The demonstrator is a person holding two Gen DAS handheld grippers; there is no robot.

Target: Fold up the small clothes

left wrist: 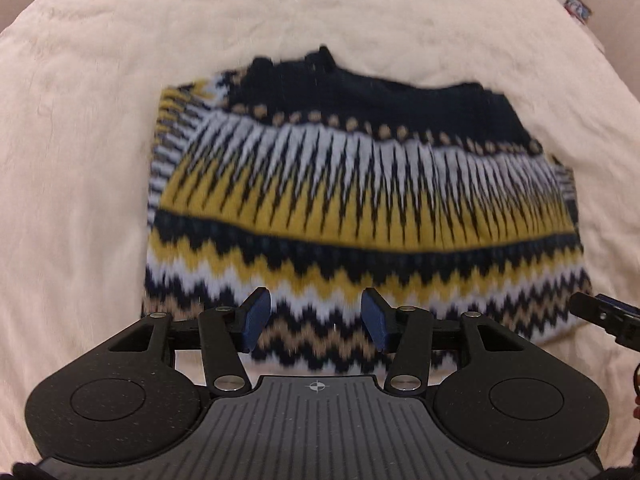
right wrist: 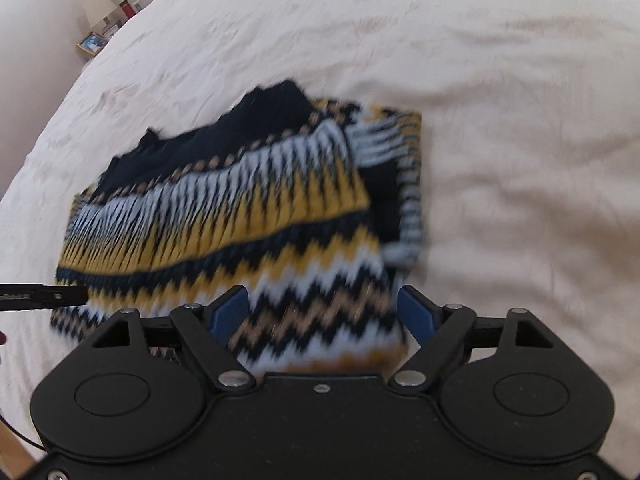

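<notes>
Sweater point(left wrist: 352, 208), folded on the bedspread point(left wrist: 80, 140), lies between and beyond the spread, empty jaws of both grippers.

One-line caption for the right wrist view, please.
Open right claw poised over the near edge of a folded zigzag-knit sweater on a cream bedspread.

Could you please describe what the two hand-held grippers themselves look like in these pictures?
Both look alike: the left hand-held gripper and the right hand-held gripper have matte black bodies with two round lobes, black linkage arms joined by silver pins, and blue pads on the fingers. The left one has a grey ribbed centre plate with a small crosshair mark. No sleeves show.
</notes>
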